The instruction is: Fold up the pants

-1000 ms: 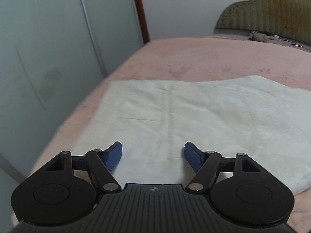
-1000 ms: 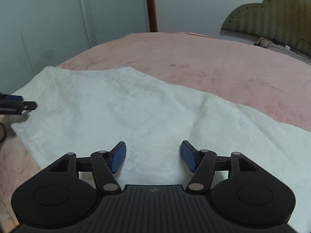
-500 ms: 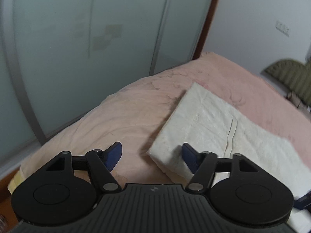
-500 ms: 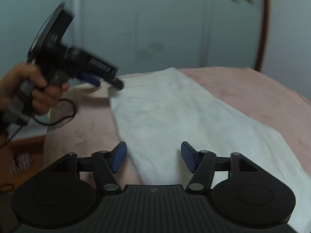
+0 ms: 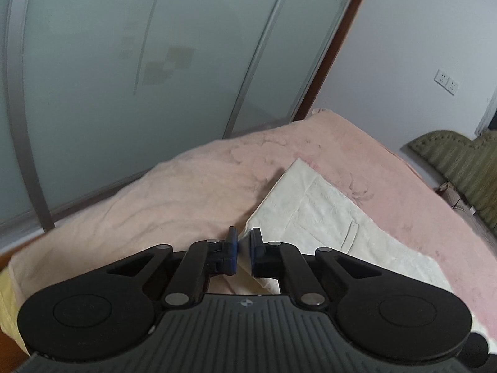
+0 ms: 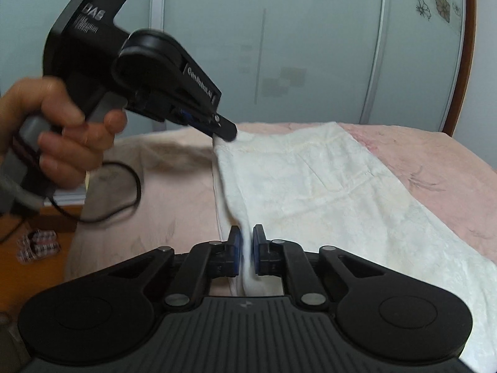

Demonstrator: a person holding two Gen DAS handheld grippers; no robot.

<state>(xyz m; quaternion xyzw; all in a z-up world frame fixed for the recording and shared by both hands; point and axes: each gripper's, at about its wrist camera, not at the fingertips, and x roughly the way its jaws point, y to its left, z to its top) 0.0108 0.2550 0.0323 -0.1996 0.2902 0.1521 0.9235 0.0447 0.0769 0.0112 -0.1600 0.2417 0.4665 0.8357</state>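
Pants lay on bed. Left gripper and right gripper each clenched 1 corner of the near edge. Risk: thin bites could slip during lifting, dropping the edge and skewing the fold.

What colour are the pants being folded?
The pants are cream white, seen best in the right wrist view.
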